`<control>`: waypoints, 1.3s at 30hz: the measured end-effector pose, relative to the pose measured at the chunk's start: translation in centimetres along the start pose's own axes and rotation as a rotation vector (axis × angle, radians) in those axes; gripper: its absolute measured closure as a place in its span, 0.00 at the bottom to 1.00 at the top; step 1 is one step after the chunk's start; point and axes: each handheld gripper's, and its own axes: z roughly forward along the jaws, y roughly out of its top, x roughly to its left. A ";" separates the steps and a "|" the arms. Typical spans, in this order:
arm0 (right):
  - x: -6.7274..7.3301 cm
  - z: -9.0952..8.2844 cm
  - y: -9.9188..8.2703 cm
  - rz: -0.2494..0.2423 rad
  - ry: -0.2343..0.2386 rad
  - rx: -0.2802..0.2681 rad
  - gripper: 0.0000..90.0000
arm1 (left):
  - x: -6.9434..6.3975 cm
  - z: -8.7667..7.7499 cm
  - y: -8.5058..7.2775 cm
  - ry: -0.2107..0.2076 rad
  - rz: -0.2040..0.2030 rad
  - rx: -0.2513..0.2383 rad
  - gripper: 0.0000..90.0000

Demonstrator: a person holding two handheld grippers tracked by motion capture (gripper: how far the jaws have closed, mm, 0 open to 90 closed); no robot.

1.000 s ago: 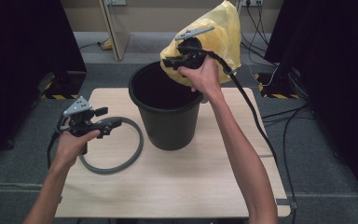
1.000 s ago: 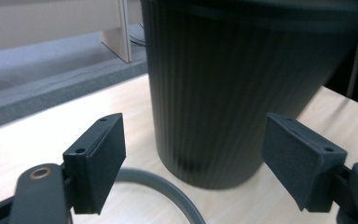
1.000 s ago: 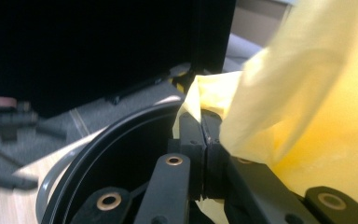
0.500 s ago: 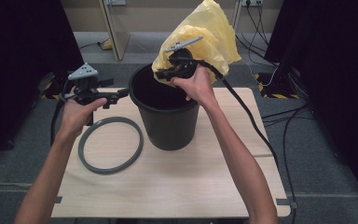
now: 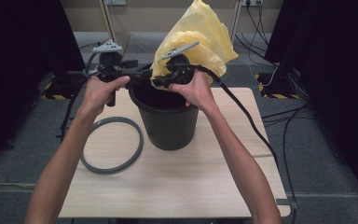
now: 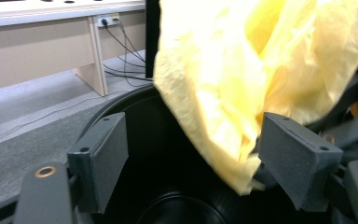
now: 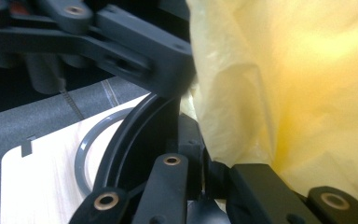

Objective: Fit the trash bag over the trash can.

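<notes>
Hidden parts at the bucket

The crumpled yellow plastic bag (image 5: 200,42) hides the round black plastic bucket's (image 5: 168,126) far rim; the bag's top is cut off.

The place looks like a lab or test room set up for recording. A small plywood desk (image 5: 177,186) stands alone on grey carpet tiles (image 5: 317,177), flanked by black curtains (image 5: 23,56). Loose cables (image 5: 289,116) run across the floor to wall sockets (image 5: 250,3), and yellow-and-black hazard tape (image 5: 272,95) marks stand feet at both sides.
</notes>
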 end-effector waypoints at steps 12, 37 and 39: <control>0.5 0.0 -0.3 -0.018 -0.001 0.008 0.94 | -0.8 3.0 0.2 -0.056 0.067 -0.014 0.93; -1.7 -11.7 -0.6 0.055 -0.221 -0.204 0.49 | 2.9 0.6 -2.4 0.055 0.066 0.027 0.98; -2.6 -11.9 -0.8 0.073 -0.249 -0.196 0.49 | 2.9 0.5 -2.4 0.058 0.071 0.031 0.98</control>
